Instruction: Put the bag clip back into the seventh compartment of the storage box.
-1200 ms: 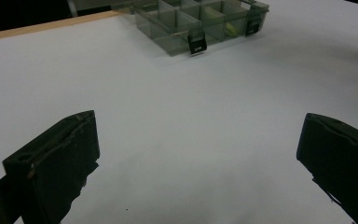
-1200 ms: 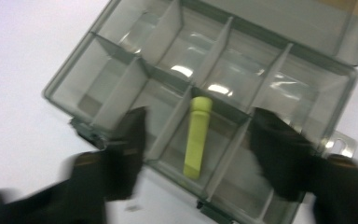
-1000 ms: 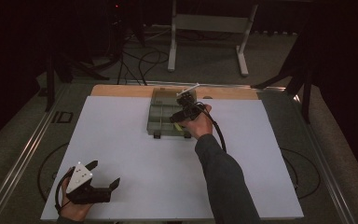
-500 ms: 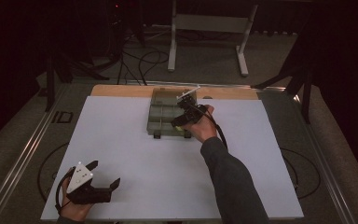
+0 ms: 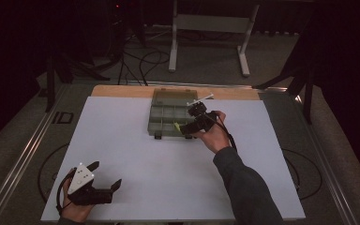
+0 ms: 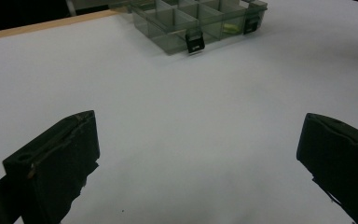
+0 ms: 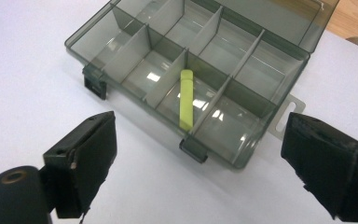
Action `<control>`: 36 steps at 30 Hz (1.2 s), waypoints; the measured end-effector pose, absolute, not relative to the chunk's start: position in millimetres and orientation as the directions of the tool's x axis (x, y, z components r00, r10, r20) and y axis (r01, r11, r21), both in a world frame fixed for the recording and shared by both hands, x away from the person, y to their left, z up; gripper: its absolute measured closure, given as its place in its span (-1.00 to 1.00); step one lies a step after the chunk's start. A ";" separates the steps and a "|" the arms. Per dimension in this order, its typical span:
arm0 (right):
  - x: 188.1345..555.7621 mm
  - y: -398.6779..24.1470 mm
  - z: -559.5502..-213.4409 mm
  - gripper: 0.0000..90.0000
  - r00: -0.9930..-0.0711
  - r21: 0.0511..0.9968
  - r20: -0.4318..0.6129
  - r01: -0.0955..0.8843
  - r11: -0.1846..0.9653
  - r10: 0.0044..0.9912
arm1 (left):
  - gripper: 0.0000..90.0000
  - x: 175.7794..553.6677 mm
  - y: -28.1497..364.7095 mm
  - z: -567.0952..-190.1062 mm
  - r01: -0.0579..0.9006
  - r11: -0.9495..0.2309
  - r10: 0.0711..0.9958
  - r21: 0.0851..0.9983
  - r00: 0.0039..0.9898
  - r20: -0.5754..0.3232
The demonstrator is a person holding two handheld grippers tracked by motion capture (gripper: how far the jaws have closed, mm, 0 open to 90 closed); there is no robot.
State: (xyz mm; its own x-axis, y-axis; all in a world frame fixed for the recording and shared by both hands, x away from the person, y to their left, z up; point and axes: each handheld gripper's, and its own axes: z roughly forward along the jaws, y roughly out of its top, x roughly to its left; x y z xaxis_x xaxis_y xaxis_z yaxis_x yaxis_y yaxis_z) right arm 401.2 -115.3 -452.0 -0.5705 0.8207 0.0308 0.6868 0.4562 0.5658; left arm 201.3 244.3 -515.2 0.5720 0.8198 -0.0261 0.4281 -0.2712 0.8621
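A smoky clear compartment box (image 7: 200, 60) with its lid folded back stands at the far middle of the white sheet; the high view has this box (image 5: 164, 115) too. A yellow-green stick (image 7: 185, 98) lies in a front-row compartment, resting along a divider. My right gripper (image 7: 200, 163) hovers open just before the box's near edge, with nothing between its jaws. From above, the right gripper (image 5: 186, 128) sits at the box's near right corner beside the stick (image 5: 176, 126). My left gripper (image 5: 105, 175) rests open near the sheet's front left corner. Over bare sheet, the left gripper (image 6: 198, 168) faces the distant box (image 6: 200, 23).
A white sheet (image 5: 136, 154) covers most of the table, with a wooden strip (image 5: 122, 91) along its far edge. Two black latches (image 7: 95, 81) stick out from the box's front. A metal stand (image 5: 206, 28) and cables lie on the floor beyond the table.
My right gripper has drawn back a little toward the person, from over the box to its near edge. The left gripper has not moved.
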 end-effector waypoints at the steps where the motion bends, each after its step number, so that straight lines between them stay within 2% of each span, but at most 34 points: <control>1: 401.2 -115.3 -452.0 -0.79 -0.571 0.566 0.031 0.687 0.456 0.821 | -1.00 201.3 244.3 -515.2 0.428 -0.271 0.820 0.862 0.572 -0.026; 21: 332.0 -143.0 -441.3 -0.79 -0.616 0.690 0.020 0.579 0.435 0.788 | -1.00 201.0 242.5 -515.2 0.426 -0.272 0.818 0.863 0.574 -0.026; 36: 284.5 -189.3 -465.6 -0.79 -0.564 0.795 0.069 0.530 0.297 0.823 | -1.00 201.2 240.5 -515.3 0.425 -0.276 0.817 0.862 0.577 -0.023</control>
